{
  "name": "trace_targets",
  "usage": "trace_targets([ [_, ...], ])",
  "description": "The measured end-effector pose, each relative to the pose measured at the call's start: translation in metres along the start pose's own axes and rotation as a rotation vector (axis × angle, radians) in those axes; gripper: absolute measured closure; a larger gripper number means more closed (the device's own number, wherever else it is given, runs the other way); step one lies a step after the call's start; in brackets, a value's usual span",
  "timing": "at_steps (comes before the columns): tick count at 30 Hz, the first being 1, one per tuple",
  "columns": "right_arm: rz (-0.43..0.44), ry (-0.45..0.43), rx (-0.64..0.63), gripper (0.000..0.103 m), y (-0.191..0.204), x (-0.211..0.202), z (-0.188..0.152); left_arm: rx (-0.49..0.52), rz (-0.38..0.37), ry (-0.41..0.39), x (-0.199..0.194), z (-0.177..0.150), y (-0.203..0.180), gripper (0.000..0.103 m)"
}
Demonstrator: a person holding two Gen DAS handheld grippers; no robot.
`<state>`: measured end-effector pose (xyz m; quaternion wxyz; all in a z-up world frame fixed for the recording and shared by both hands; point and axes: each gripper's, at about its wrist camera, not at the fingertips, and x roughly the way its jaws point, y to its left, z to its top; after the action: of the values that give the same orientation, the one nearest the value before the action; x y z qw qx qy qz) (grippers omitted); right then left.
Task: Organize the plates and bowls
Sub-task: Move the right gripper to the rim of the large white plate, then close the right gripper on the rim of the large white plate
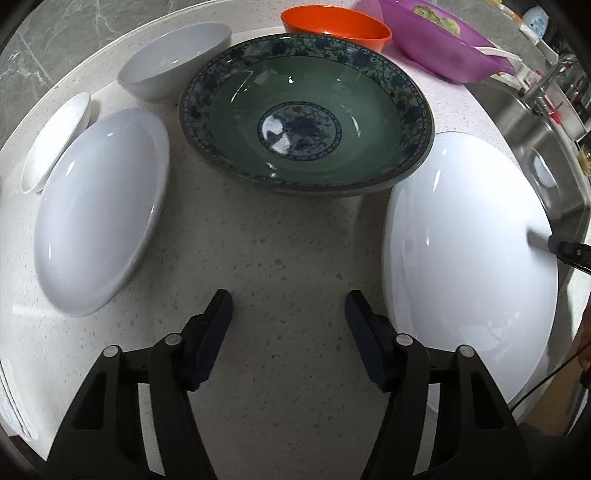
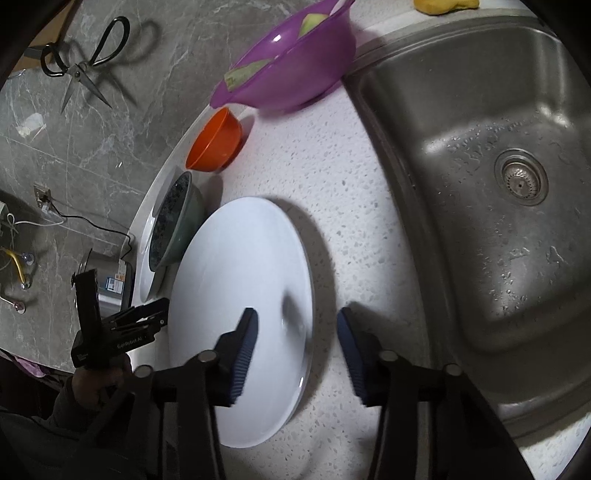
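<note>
A large white plate (image 2: 240, 295) lies flat on the speckled counter beside the sink. My right gripper (image 2: 297, 319) stands open astride its right rim, with one finger over the plate and the other over the counter; neither pad touches the rim. In the left wrist view the same plate (image 1: 469, 266) is at the right. My left gripper (image 1: 288, 306) is open over bare counter just left of it, with nothing between its fingers. Ahead are a green patterned bowl (image 1: 306, 118), a white oval plate (image 1: 99, 206), a small white dish (image 1: 55, 140) and a white bowl (image 1: 173, 59).
An orange bowl (image 1: 332, 26) and a purple basin (image 1: 436, 40) stand at the back. The steel sink (image 2: 498, 184) drops off right of the plate. Scissors (image 2: 85, 62) hang on the wall. A stack of white plates (image 1: 11, 398) shows at the left edge.
</note>
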<state>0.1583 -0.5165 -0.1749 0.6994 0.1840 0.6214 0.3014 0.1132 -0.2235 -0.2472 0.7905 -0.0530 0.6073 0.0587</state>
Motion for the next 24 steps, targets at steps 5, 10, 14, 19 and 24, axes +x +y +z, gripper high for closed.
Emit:
trace_targets([
  [5, 0.012, 0.03, -0.002, 0.075, 0.002, 0.008, 0.001, -0.002, -0.018, -0.006, -0.004, 0.001, 0.005, 0.054],
  [10, 0.022, 0.049, 0.014, 0.076, 0.001, 0.011, 0.004, 0.021, -0.021, 0.008, -0.001, 0.01, 0.004, 0.057],
  [14, 0.019, 0.046, 0.038, 0.078, -0.001, 0.011, 0.006, 0.042, -0.022, 0.023, 0.002, 0.021, 0.0, 0.057],
  [19, -0.03, 0.035, 0.009, 0.078, 0.007, 0.011, 0.008, 0.059, -0.005, 0.036, 0.007, 0.032, -0.005, 0.057],
  [24, -0.067, 0.087, -0.024, 0.086, 0.012, 0.017, 0.01, 0.081, -0.041, 0.022, 0.007, 0.037, -0.014, 0.103],
])
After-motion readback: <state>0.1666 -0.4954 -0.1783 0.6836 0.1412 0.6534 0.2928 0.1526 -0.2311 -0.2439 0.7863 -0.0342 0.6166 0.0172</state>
